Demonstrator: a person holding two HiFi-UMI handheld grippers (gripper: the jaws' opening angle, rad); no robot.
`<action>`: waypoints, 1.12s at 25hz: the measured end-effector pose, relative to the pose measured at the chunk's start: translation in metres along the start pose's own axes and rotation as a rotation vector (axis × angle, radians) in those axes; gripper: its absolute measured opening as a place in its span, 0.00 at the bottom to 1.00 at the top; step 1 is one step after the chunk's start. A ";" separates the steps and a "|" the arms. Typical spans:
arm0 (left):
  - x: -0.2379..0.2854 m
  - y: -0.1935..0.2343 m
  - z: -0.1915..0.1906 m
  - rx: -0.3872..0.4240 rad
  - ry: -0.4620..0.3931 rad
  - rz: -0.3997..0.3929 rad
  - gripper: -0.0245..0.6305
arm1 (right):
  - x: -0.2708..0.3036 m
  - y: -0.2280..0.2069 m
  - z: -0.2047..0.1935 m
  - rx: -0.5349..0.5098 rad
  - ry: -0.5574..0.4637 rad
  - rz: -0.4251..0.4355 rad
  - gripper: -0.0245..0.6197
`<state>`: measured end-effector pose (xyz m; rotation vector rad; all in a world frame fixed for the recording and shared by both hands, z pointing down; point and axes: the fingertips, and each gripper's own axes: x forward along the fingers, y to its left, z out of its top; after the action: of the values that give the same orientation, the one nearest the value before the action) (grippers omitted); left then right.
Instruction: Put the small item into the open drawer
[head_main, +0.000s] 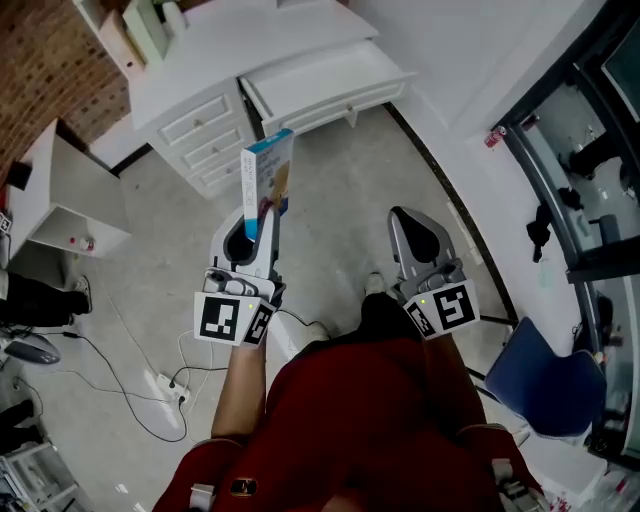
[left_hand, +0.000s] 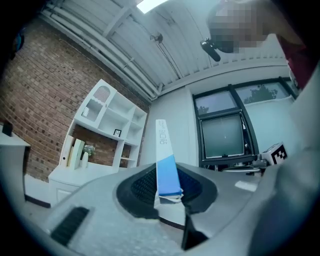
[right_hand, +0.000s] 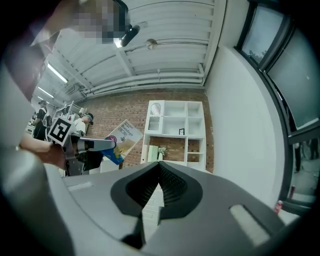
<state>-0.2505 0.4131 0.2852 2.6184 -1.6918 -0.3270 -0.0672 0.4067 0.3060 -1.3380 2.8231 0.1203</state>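
Clamping the lower end of a flat blue-and-white box (left_hand: 165, 160), the left tongs (left_hand: 168, 189) stood only narrowly apart, their pads pressed on the box's two broad faces. The box rose straight out of them, its long axis running on along the jaws and its upper end free. The right tongs (right_hand: 159, 186) were drawn together with nothing between them and hung level with the left pair, just to the other side of the person's body.

From above, both pairs were over the pale floor (head_main: 340, 190), and the box pointed ahead towards the white desk (head_main: 285, 35). The open drawer (head_main: 330, 85) jutted from the desk's front, ahead of the left tongs and a little to their right, well apart from the box's tip. Its length ran across the person's path, while the box lay along that path.

The holding hand was also the nearer one to the drawer's left half. The coming move probably turned on carrying the box forward over the drawer's front edge and then laying it down flat inside, before letting go.
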 end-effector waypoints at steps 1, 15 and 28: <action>0.001 0.002 -0.003 -0.001 0.002 -0.005 0.15 | 0.001 -0.001 -0.003 0.001 0.001 -0.008 0.06; 0.214 0.025 -0.056 0.086 0.134 0.020 0.15 | 0.110 -0.198 -0.040 0.015 -0.033 -0.024 0.05; 0.425 0.043 -0.127 0.100 0.245 0.096 0.15 | 0.213 -0.396 -0.066 0.054 -0.030 0.055 0.06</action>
<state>-0.0988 -0.0020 0.3417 2.5055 -1.7831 0.0798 0.1048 -0.0126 0.3367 -1.2377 2.8177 0.0645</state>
